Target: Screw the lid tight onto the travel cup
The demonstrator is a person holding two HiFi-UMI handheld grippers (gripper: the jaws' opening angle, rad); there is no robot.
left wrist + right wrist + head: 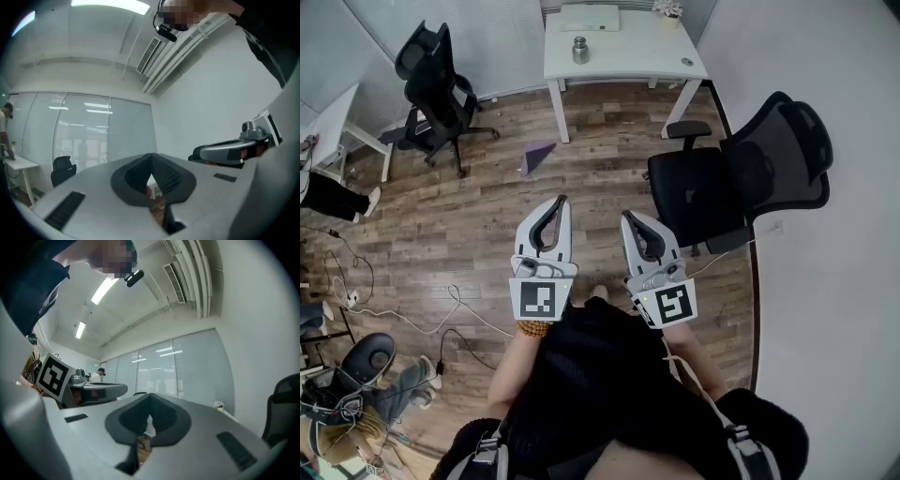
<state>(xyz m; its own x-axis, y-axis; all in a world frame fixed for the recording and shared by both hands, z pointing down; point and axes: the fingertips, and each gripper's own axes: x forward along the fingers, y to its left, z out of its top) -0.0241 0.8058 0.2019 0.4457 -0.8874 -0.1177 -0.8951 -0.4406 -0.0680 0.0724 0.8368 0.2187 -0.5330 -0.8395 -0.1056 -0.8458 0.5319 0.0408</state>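
Observation:
Far ahead, on the white table [628, 56], stands a metal travel cup [580, 50]. Near the table's right edge lies a small dark round piece [687, 62]; I cannot tell whether it is the lid. I hold both grippers over the wooden floor, well short of the table. The left gripper [562, 200] is shut with nothing in it, and so is the right gripper [625, 217]. In the left gripper view the jaws of the left gripper [151, 156] meet. Those of the right gripper [150, 395] also meet in its own view.
A black office chair [741, 178] stands close on the right, and another chair [436, 89] is at the far left. A purple scrap [534, 157] lies on the floor before the table. Cables [412, 319] trail across the floor at left. A white box [590, 17] and a flower pot [668, 11] sit at the table's back.

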